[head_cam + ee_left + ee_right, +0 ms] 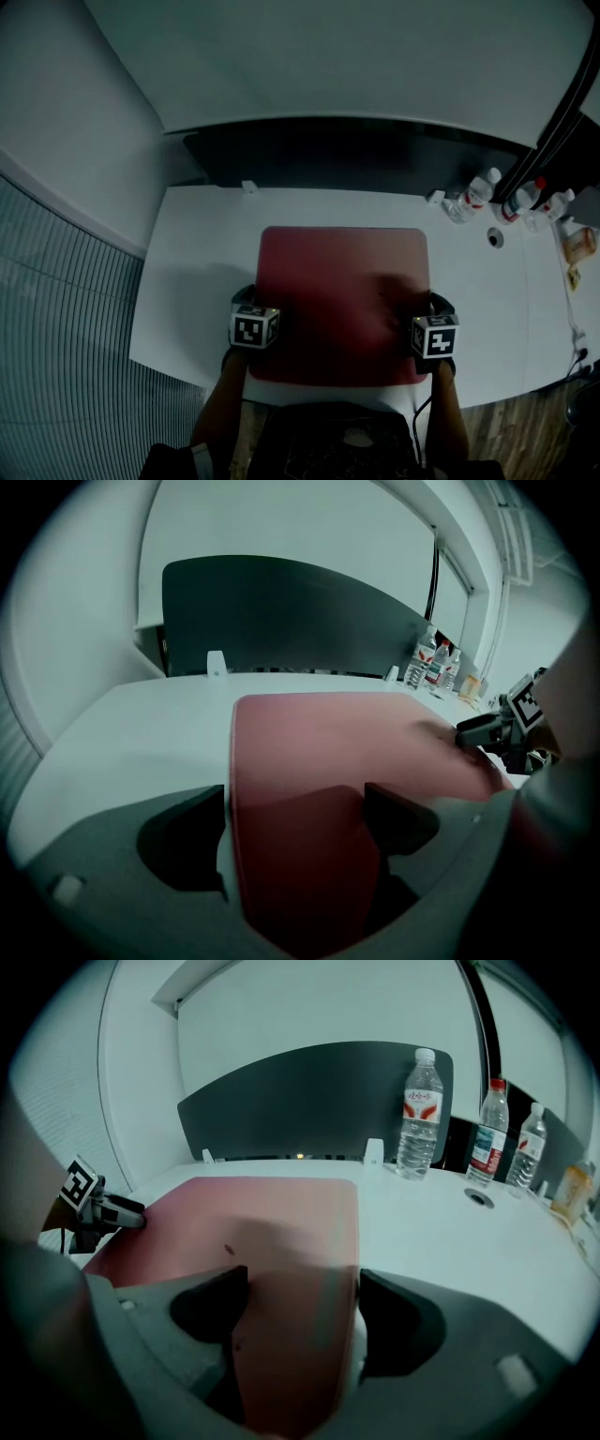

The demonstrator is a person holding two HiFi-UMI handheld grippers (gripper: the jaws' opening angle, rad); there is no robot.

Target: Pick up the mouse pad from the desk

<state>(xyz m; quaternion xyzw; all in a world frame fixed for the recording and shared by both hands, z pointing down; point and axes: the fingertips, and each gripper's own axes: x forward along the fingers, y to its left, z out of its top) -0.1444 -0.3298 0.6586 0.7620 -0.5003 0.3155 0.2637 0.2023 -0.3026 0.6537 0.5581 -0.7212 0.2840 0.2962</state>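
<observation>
A dark red mouse pad (342, 300) lies flat on the white desk (197, 272), near its front edge. My left gripper (248, 298) sits at the pad's near left edge, open wide. In the left gripper view the left edge of the pad (328, 752) runs between the two fingers of the gripper (295, 832), and neither pad presses on it. My right gripper (441, 302) is at the near right edge, also open wide. In the right gripper view the right edge of the pad (272, 1222) lies between that gripper's (300, 1312) fingers, untouched.
A dark panel (356, 155) stands along the desk's back edge. Several water bottles (480, 192) and a round cable hole (495, 238) are at the back right, with an orange jar (579, 244) further right. Wooden floor shows at the lower right.
</observation>
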